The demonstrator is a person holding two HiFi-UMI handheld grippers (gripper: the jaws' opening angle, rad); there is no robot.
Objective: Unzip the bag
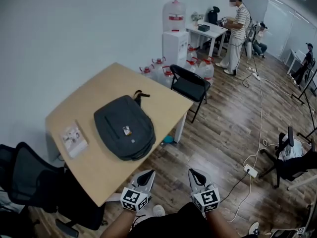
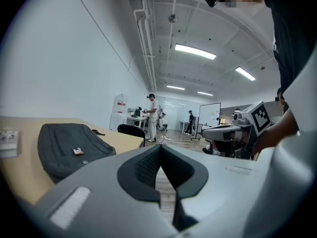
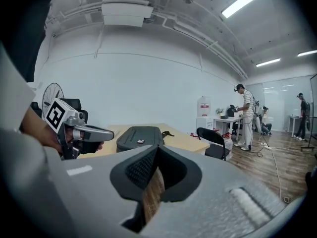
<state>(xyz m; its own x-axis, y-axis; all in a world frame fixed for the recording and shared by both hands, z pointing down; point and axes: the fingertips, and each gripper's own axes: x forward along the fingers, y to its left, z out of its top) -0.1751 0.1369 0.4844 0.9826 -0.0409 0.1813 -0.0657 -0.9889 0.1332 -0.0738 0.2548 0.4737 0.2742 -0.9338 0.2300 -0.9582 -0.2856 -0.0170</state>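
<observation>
Grippers waiting short of the table, bag not yet touched

Nearest, the left gripper (image 1: 146, 176) and right gripper (image 1: 195, 176) hang side by side off the table's near corner. Each has its jaws pressed together on nothing (probably a ready pose before reaching). Beyond them the dark bag (image 1: 125, 127) lies flat mid-table (image 1: 99, 170), apparently zipped, with a small booklet (image 1: 74, 140) to its left. A black chair (image 1: 190, 86) stands at the far edge.

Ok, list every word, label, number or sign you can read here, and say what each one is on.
Nothing here can be read.
Print on the booklet: too small.
The tag on the backpack: too small.
The red label on the water bottle: blurred.
Cubes on the left gripper and right gripper: marker squares, no words.
</observation>
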